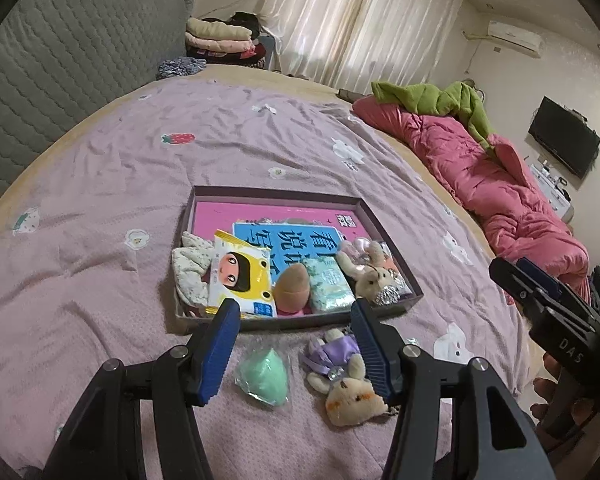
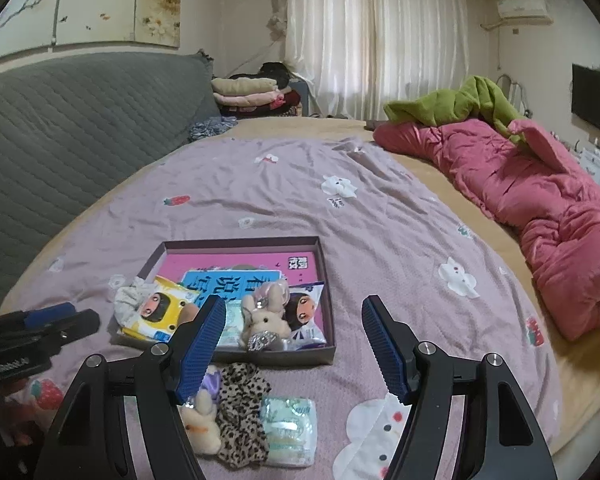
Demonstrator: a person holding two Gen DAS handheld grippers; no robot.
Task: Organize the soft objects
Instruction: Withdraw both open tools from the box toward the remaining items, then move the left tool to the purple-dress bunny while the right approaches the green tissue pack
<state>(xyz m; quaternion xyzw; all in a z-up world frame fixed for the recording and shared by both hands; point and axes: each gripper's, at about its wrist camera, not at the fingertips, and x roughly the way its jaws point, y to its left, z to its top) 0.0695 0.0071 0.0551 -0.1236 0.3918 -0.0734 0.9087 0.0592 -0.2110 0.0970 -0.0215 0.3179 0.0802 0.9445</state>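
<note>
Leopard scrunchie (image 2: 242, 412) shows only past right hand-held gripper (image 2: 294, 344), jaws wide, empty.

The bed sheet (image 1: 100, 208) is showing as matt, wrinkled lilac cloth. The box (image 1: 392, 248) near its front edge is looking like matt cardboard, a glossy book cover (image 1: 284, 216) lying inside. The plush rabbit (image 1: 352, 392) is looking fuzzy, the tissue pack (image 2: 288, 428) shining like plastic film.

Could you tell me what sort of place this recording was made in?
Most likely a home bedroom. The work surface is a bed with a lilac printed sheet, a pink quilt is bunched along its side, and there are curtains and a wall-mounted air conditioner behind.
</note>
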